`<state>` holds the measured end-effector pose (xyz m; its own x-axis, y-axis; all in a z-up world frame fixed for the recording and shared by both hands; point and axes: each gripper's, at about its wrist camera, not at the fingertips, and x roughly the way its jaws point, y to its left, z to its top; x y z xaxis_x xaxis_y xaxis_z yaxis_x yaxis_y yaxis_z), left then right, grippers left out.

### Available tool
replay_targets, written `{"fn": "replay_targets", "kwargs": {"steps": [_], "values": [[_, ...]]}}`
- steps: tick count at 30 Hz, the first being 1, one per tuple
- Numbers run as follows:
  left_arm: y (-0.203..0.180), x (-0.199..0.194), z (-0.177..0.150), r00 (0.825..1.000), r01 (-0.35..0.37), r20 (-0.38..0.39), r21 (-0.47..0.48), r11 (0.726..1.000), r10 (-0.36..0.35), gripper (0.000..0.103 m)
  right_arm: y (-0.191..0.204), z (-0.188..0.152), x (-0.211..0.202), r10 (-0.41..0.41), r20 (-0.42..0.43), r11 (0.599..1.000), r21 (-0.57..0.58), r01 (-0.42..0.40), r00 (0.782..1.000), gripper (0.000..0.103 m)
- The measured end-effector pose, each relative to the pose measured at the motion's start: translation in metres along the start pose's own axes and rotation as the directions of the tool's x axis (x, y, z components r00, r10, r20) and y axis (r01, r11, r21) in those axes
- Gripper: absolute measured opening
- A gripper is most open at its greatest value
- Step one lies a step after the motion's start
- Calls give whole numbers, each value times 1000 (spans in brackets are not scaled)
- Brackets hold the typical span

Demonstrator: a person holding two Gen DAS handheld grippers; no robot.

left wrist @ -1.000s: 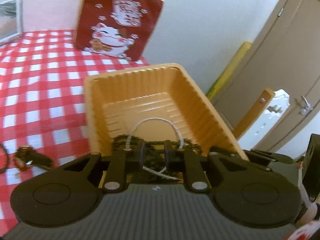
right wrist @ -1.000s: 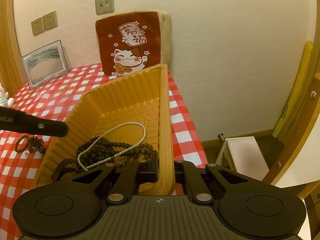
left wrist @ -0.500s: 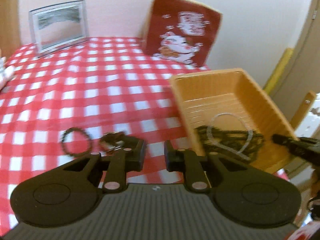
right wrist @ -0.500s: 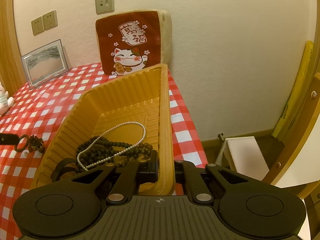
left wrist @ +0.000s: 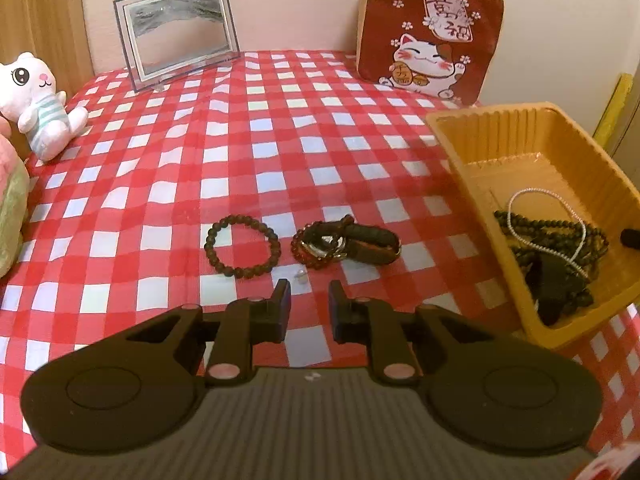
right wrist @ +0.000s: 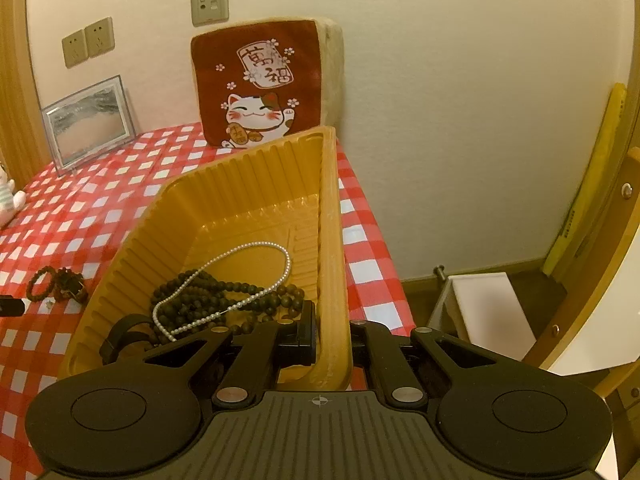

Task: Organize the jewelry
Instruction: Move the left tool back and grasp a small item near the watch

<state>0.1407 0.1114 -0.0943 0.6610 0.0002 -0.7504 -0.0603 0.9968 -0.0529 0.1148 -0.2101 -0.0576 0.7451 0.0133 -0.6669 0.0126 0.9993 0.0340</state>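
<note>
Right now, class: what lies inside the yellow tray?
Inside the yellow tray lie a white pearl necklace, draped over dark bead strands, and a black band. The right gripper's finger hides the near corner.

Dark beaded bracelet [left wrist: 241, 247] lies flat as an open ring on the bench. Just beside it, a tangled cluster [left wrist: 345, 241]: reddish bead bracelet, metal rings, dark band. A small pale bead [left wrist: 301, 277] lies near both. Yellow ribbed tray [right wrist: 240, 184] holds a dark bead strand [right wrist: 224, 300] with a pearl necklace [right wrist: 256, 280] draped across it.
</note>
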Motion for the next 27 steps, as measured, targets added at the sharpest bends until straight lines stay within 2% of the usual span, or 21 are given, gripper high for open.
{"fn": "replay_targets", "kwargs": {"steps": [27], "values": [[-4,56,8,999,-35,-28,72,997,37,16,0,1,0,-1,-3,1000,1,1,1000,5]]}}
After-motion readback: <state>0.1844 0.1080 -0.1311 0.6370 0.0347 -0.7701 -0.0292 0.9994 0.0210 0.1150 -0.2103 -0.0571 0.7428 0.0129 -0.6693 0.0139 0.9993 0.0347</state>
